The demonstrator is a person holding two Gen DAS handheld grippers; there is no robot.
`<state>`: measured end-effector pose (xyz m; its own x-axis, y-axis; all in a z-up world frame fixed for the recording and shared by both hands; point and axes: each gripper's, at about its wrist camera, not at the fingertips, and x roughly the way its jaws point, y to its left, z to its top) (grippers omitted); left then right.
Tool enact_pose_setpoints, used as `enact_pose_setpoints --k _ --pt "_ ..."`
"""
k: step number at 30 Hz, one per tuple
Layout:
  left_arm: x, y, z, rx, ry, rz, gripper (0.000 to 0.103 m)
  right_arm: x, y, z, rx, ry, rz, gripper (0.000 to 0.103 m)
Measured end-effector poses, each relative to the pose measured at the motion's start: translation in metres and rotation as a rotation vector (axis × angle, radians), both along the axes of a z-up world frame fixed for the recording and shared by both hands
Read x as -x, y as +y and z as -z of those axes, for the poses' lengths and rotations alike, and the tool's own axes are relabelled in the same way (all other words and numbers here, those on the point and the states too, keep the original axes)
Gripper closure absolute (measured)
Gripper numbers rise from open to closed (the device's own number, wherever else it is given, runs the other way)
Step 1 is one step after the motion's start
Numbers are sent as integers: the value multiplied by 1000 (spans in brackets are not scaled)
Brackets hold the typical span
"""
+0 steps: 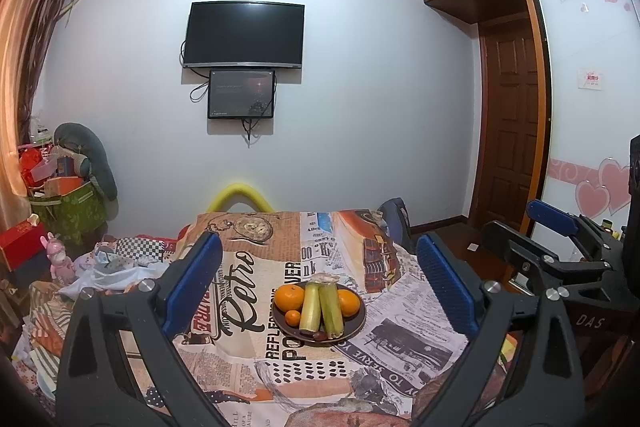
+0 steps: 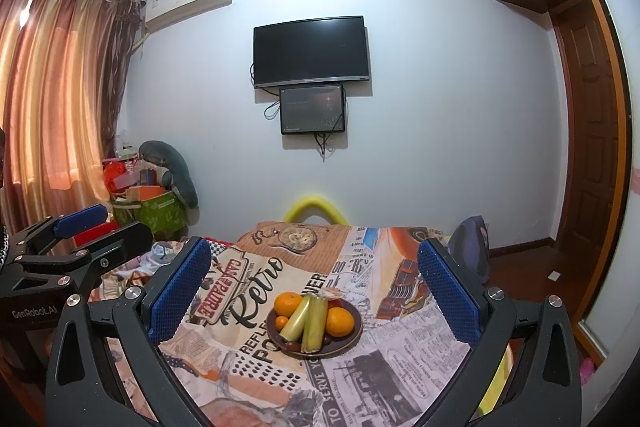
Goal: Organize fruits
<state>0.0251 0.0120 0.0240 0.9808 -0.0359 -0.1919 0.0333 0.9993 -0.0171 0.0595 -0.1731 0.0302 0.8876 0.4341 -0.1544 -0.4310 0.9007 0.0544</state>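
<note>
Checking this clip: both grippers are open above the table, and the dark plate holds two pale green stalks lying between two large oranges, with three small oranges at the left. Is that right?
Not quite: only one small orange shows at the left, as the left wrist view shows. The rest holds: the left gripper and right gripper are open, and the plate holds two pale green stalks between two large oranges.

The right gripper hangs wide open above a newspaper-print tablecloth, its blue-padded fingers framing a dark round plate holding two large oranges, one small orange and two pale green stalks. The left gripper shows at left, parted.
</note>
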Motion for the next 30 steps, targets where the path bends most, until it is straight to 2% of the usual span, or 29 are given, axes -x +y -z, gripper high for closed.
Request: enact_pose_setpoints --k 30 --pt "-3 1 5 2 8 6 1 0 -2 -3 -9 15 11 0"
